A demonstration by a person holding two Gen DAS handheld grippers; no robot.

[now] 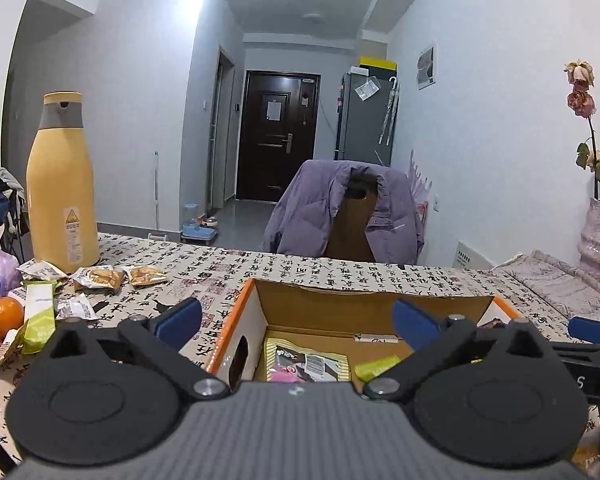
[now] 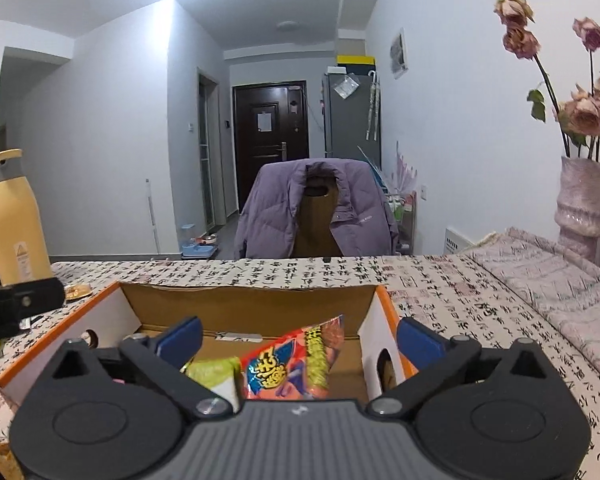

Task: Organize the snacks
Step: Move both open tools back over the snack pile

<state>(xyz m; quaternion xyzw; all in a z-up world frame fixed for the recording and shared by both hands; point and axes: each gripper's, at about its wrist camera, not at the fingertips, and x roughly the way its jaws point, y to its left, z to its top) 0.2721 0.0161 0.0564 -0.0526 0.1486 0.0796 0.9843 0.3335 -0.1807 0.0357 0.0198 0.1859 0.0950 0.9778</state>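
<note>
Left gripper [image 1: 296, 322] stands spread wide and empty, its blue pads straddling the near left corner of the orange-edged cardboard box [image 1: 242, 312], with loose crinkled snack packets [image 1: 100, 278] lying on the calligraphy-print tablecloth [image 1: 204, 268] well left of its jaws. Right gripper [image 2: 298, 338] is likewise released over the box, where a glossy red-orange snack bag [image 2: 296, 364] leans upright between its jaws beside a green packet [image 2: 216, 372]. Only the left view shows the oranges [image 1: 4, 314]; the tall yellow matte bottle [image 1: 62, 184] appears in both.

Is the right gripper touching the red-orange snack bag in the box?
Apart. The right wrist view shows the right gripper wide open, the red-orange snack bag between but clear of both fingers.
</note>
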